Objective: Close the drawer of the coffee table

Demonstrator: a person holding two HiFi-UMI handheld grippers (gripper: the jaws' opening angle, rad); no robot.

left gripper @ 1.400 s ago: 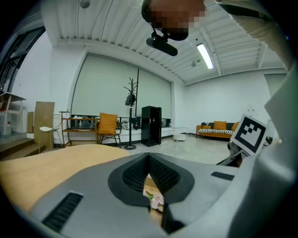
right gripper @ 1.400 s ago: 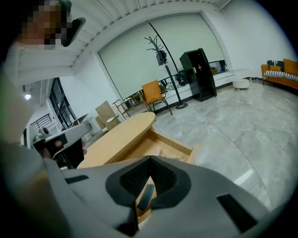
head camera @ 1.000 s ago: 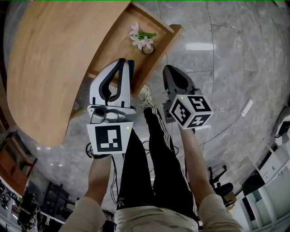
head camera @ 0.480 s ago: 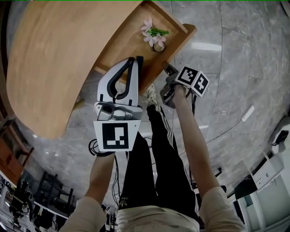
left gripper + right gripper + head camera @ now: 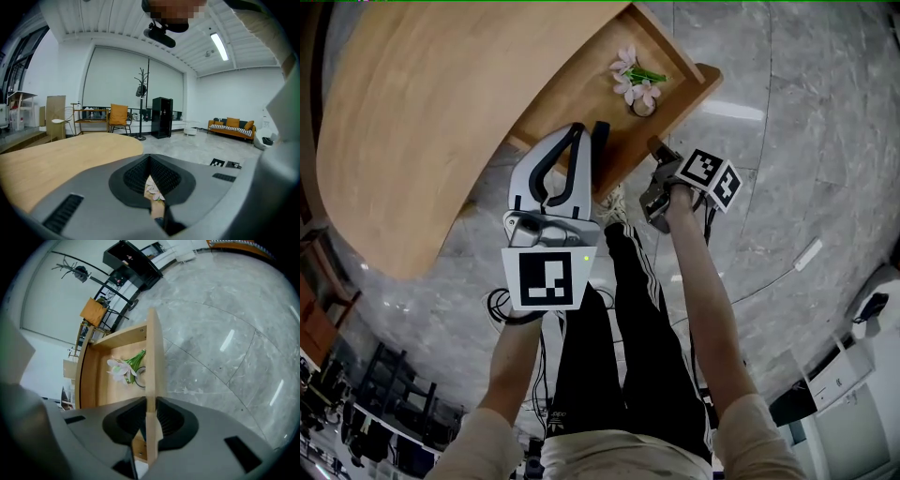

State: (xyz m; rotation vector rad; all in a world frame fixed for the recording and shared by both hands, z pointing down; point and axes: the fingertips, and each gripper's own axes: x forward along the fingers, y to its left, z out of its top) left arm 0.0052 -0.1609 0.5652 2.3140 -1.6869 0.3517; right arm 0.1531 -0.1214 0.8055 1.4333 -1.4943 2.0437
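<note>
The wooden coffee table [image 5: 422, 122] has its drawer [image 5: 581, 89] pulled out toward the floor. Pale flowers [image 5: 633, 80] and a dark ring [image 5: 643, 106] lie inside it. My right gripper [image 5: 659, 157] reaches down onto the drawer's front panel [image 5: 684, 103]. In the right gripper view the front panel [image 5: 152, 362] runs straight through my right gripper [image 5: 151, 416]; the jaws are closing and both pads touch it. My left gripper [image 5: 586, 129] hovers shut above the drawer's near corner, holding nothing. Through my left gripper [image 5: 151, 174] a sliver of flowers [image 5: 152, 189] shows.
The person's legs in black trousers [image 5: 619, 328] and a shoe [image 5: 609, 202] stand just below the drawer. Cables [image 5: 497, 305] and a white power strip [image 5: 809, 253] lie on the marble floor. A chair [image 5: 118, 115], a coat stand [image 5: 141, 93] and a sofa [image 5: 232, 127] stand far off.
My right gripper dropped from mid-air, rolled over and came down astride the drawer's front panel, then stayed there. The left gripper sank only slightly.
</note>
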